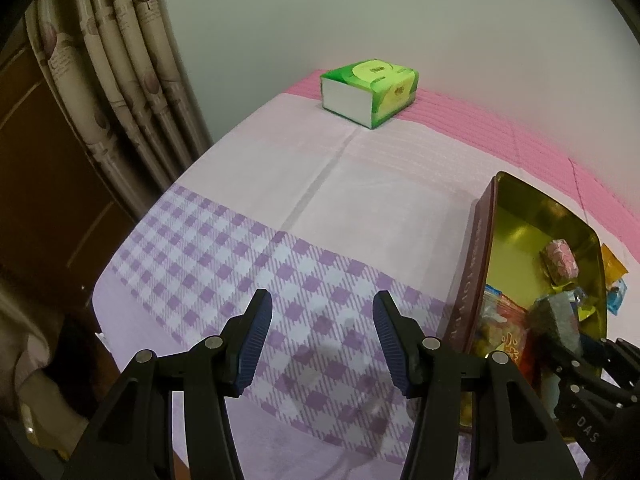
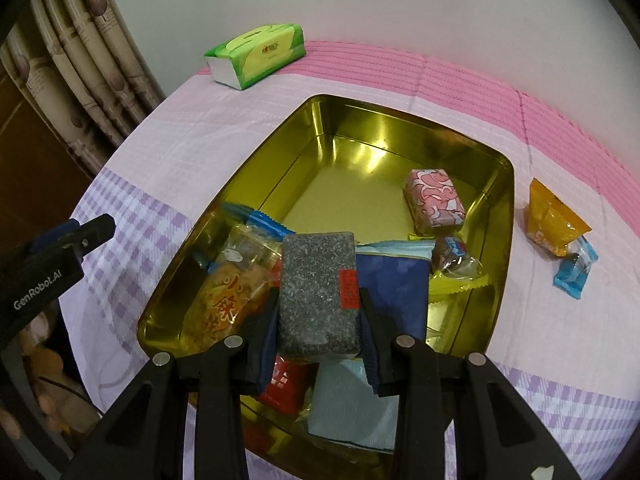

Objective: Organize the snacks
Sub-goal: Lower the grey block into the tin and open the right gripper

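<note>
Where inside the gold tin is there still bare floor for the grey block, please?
The far half of the gold tin is bare, between its back wall and the pink wrapped bar. The near half is crowded with packets under the grey speckled block held by the right gripper.

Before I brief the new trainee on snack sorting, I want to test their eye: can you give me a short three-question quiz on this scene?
1. True or false: the left gripper holds a snack.
2. What does the right gripper grip? A) grey speckled block B) pink patterned packet C) green tissue pack
3. Which snacks lie on the cloth outside the gold tin?

Key:
1. False; its jaws stand open over the checked cloth.
2. A, held over the tin.
3. The orange packet and the small blue-and-white packet, right of the tin.
</note>
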A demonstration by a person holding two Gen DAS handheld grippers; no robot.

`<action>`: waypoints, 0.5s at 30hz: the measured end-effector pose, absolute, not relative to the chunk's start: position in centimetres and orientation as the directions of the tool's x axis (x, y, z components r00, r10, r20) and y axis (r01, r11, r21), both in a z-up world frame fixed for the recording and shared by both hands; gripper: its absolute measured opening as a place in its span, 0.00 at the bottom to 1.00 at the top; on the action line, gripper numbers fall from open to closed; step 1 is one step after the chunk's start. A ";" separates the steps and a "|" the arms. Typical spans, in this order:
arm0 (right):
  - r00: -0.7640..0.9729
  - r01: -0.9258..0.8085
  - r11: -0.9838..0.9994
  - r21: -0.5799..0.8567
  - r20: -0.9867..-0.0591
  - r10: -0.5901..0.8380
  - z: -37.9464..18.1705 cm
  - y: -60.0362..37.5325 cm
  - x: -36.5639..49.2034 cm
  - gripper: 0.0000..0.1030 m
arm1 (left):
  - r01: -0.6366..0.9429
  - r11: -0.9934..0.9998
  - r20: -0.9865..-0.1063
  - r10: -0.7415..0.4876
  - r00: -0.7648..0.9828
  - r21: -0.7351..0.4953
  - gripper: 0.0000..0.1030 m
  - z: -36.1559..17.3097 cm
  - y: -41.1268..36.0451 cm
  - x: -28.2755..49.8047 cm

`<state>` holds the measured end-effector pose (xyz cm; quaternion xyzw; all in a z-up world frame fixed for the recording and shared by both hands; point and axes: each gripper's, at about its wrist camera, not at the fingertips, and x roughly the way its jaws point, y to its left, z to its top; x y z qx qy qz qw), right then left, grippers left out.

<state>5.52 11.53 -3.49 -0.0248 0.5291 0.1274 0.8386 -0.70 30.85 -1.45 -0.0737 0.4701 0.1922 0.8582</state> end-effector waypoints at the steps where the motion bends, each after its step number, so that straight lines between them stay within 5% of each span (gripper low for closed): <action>1: 0.407 -0.241 0.966 0.094 -0.894 0.189 -3.5 11.6 5.5 0.32 | -0.398 0.916 -0.836 0.259 0.483 0.054 0.52 -1.5 30.8 -0.7; 15: 0.404 -0.237 0.962 0.138 -0.886 0.227 -3.3 11.1 5.4 0.34 | -0.365 0.927 -0.842 0.267 0.469 0.090 0.52 -1.7 30.0 -0.6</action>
